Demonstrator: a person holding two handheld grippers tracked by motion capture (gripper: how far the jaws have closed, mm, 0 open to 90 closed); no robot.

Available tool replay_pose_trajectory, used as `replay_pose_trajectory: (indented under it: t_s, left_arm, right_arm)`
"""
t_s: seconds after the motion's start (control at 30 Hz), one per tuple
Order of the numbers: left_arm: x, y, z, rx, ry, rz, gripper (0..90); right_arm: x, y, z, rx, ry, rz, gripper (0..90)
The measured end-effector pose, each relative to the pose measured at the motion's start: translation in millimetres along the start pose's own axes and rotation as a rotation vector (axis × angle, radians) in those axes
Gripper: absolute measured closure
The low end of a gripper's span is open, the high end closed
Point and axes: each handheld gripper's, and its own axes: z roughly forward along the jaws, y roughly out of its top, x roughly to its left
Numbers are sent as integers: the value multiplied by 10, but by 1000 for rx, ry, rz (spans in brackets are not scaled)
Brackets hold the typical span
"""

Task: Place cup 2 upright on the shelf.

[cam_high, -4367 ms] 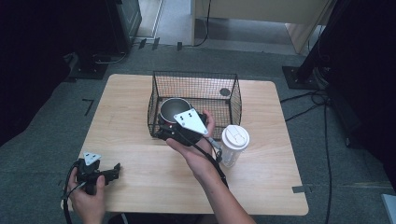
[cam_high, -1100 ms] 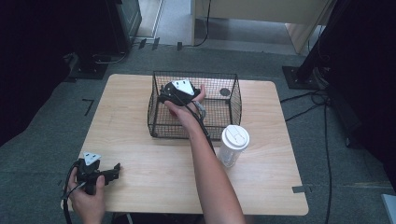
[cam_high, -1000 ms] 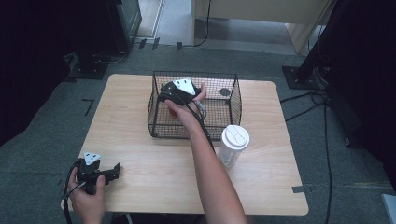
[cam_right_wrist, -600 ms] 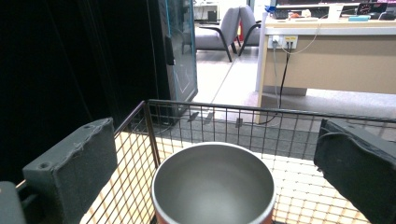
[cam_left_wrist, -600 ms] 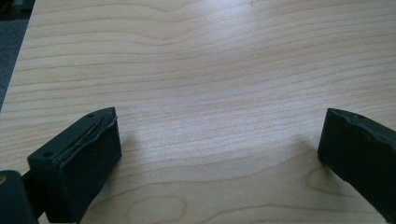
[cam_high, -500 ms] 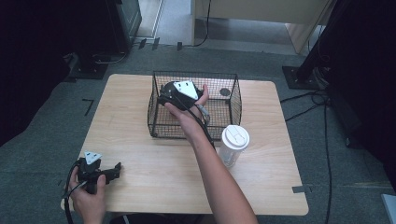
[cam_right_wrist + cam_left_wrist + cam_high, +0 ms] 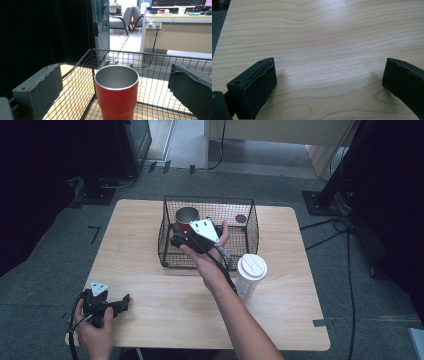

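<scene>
Red tumbler released in the basket's far-left corner; the right gripper hangs just short of it, jaws spread.

The red steel tumbler (image 7: pixel 116 92) stands upright and open-mouthed on the floor of the wire basket (image 7: pixel 249 227), close to its far-left corner, with a small dark disc (image 7: pixel 241 218) lying near the far-right corner. It sits centred between the right gripper (image 7: pixel 192 238)'s two black pads (image 7: pixel 40 87), which stand wide apart and touch nothing, so this looks like either a release just made or an approach. A grasp would call for moving forward until the pads flank the wall, then closing. A lidded paper cup (image 7: pixel 250 275) stands on the table (image 7: pixel 150 310) beside the basket's near-right corner. The left gripper (image 7: pixel 112 304) rests at the table's near-left corner, spread over bare wood.
</scene>
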Motion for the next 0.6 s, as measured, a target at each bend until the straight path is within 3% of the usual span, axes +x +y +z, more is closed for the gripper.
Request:
replay_pose_trajectory:
  t_s: [0.33,0.6]
  left_arm:
    - [-3,-1,-2,2,-8,9,0]
    - [-11,-2,-3,1,-10,14,0]
  right_arm:
    - [101,-141,-361,-5,44,0,0]
    - [99,-326,-585,5,54,-14,0]
